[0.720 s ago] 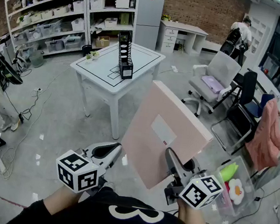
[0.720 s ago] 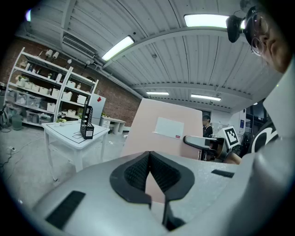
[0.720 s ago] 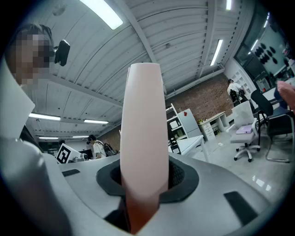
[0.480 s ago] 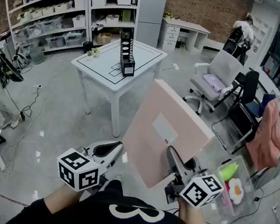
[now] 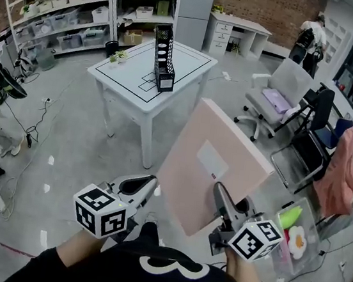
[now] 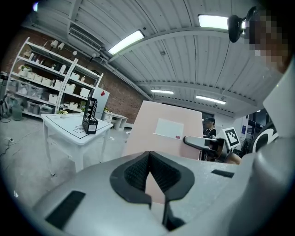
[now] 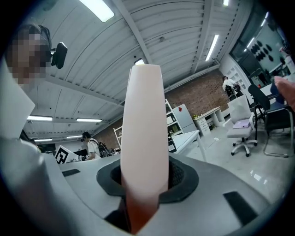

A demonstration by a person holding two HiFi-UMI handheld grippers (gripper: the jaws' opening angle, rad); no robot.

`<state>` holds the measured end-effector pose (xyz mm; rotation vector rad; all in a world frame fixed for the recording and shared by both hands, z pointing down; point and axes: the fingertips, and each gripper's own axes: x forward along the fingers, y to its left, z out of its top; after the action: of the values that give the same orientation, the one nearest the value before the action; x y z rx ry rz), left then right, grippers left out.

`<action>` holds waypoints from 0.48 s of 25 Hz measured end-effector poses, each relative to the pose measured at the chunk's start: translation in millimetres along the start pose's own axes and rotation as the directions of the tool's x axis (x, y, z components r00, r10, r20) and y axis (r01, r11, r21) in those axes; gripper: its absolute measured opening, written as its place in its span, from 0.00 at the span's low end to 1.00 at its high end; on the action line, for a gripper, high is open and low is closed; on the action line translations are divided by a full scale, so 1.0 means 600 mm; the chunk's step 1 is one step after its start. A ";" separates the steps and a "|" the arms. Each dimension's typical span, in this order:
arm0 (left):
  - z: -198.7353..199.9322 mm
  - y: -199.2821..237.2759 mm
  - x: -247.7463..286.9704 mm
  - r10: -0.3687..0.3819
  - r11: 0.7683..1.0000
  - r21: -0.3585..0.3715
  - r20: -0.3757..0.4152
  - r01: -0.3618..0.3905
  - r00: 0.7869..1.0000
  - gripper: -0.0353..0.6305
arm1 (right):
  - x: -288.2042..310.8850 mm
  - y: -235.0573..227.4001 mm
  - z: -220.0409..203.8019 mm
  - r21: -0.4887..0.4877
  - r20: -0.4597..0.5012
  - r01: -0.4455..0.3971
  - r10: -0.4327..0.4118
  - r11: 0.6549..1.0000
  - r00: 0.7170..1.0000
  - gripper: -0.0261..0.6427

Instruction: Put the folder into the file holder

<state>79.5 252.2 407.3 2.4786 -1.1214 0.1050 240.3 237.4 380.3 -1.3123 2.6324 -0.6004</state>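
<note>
right tongs (image 5: 217, 191) clamped on pink folder's (image 5: 215, 165) lower edge, carrying it upright mid-air, probably for edge-first slotting. left tongs (image 5: 150, 183) closed, empty. file holder (image 5: 163, 58) on surface (image 5: 129, 84), well ahead.

File holder (image 5: 163, 68) stands on table (image 5: 127, 84) beyond folder (image 5: 215, 168).

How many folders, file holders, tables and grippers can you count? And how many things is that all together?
folder: 1
file holder: 1
table: 1
grippers: 2 (left gripper, right gripper)
Total: 5
</note>
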 end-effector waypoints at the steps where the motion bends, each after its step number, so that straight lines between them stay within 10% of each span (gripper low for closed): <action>1: 0.002 0.017 0.012 -0.001 1.000 -0.005 -0.005 0.001 1.000 0.06 | 0.018 -0.009 -0.001 0.002 -0.004 0.003 -0.003 1.000 1.000 0.24; 12: 0.083 0.255 0.167 0.008 0.997 -0.071 -0.056 -0.012 0.998 0.06 | 0.284 -0.110 0.039 0.018 -0.064 0.033 -0.031 0.999 0.997 0.24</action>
<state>29.6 71.9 437.4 2.3930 -1.0961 0.1336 191.5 60.5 395.0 -1.3541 2.6534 -0.6812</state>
